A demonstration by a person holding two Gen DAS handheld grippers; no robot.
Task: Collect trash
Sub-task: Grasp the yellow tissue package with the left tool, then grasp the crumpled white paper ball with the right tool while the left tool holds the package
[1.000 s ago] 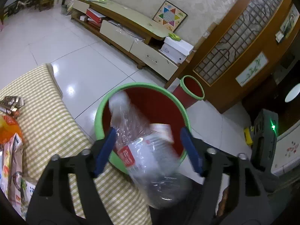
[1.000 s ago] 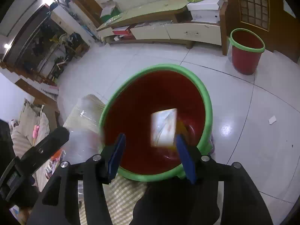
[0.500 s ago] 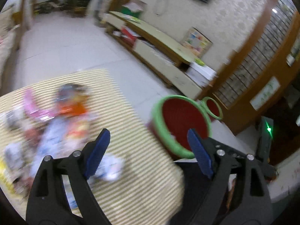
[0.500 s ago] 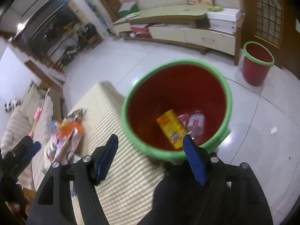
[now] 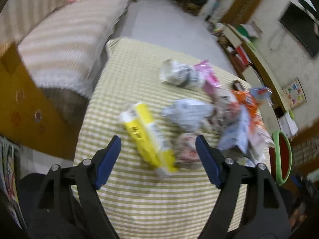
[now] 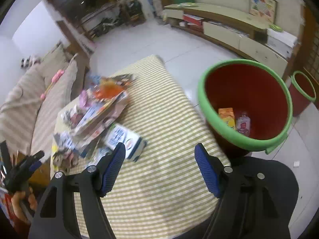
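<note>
Left wrist view: left gripper (image 5: 157, 145) is hovering, jaws spread and empty after just narrowing, over the yellow carton (image 5: 146, 133) mid-table on the striped tablecloth (image 5: 159, 199); best straddling its short width, while the right gripper (image 6: 159, 155), likewise parted and empty, is waiting near the red bin (image 6: 257, 141).

A worktop (image 5: 129, 75) under a yellow-and-white checked cloth carries the litter. A yellow carton (image 5: 147, 135) lies just ahead of the left tool (image 5: 157, 147), between its open jaws, with crumpled wrappers (image 5: 189, 113) heaped beyond and to its right. A blue-and-white carton (image 6: 123, 139) rests just ahead of the right tool's (image 6: 159, 155) left finger.
</note>
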